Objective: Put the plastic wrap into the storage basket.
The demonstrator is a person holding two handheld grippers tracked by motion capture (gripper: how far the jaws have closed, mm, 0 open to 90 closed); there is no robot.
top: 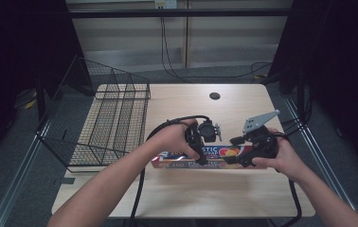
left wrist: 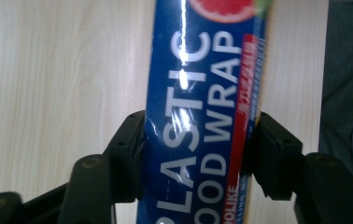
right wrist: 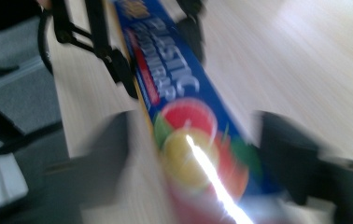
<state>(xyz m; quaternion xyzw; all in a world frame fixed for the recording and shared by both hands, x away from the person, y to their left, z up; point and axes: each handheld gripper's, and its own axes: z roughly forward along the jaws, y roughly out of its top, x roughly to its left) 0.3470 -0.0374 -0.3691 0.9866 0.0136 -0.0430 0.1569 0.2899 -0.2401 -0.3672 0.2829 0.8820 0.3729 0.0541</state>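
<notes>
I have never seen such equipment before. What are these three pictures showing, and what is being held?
A person stands at a wooden table and holds a hand-operated gripper in each hand. One picture looks down from above; the other two come from small cameras riding on the grippers. On the table lie a box of plastic wrap and, at the left, a wire basket. The left gripper is clamped on the box. The right gripper has its jaws on either side of the box, apart from it.
</notes>
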